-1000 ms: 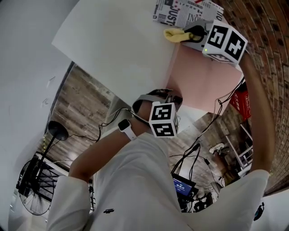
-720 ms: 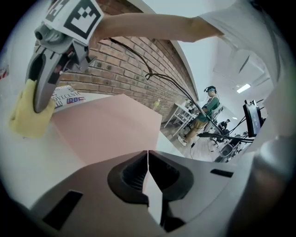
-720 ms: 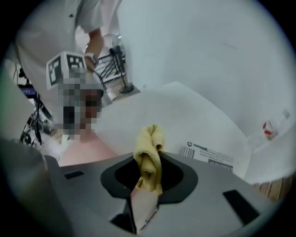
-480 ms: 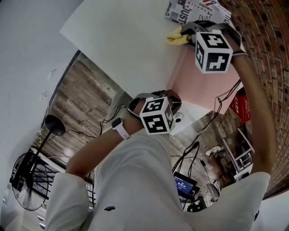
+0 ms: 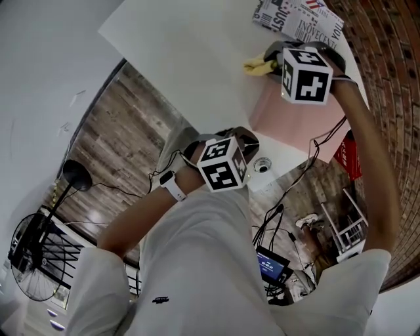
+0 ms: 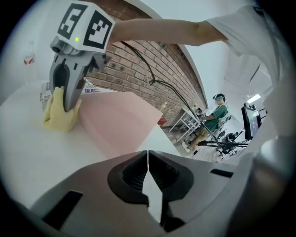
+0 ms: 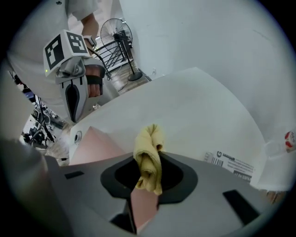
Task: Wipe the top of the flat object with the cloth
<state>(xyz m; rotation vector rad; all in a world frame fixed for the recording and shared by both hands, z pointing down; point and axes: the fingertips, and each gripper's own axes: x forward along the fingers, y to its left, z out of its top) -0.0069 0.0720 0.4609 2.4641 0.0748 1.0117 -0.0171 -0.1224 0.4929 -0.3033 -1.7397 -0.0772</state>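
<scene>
The flat object is a pink sheet (image 5: 295, 108) lying on the white table (image 5: 184, 59), also seen as the pink sheet (image 6: 121, 121) and the pink sheet (image 7: 99, 147). My right gripper (image 5: 270, 58) points steeply down at its far corner, shut on a bunched yellow cloth (image 5: 258, 65). From the side, the yellow cloth (image 6: 59, 115) rests on the white table beside the sheet's edge under the right gripper (image 6: 68, 104). The cloth (image 7: 149, 155) sticks out between the right gripper's (image 7: 146, 181) jaws. My left gripper (image 6: 148, 162) is shut and empty, hovering near the table's near edge as the left gripper (image 5: 226, 146).
A printed paper package (image 5: 298, 16) lies just beyond the cloth. A round cable hole (image 5: 262, 165) sits in the table's near corner. Below are wood floor, cables, a floor fan (image 5: 29, 262) and a small screen (image 5: 268, 268). A person in green (image 6: 217, 115) sits far off.
The right gripper rolled and shifted a little with the cloth by the pink sheet's far corner. The left gripper drifted leftward near the table edge and rolled, staying shut.
</scene>
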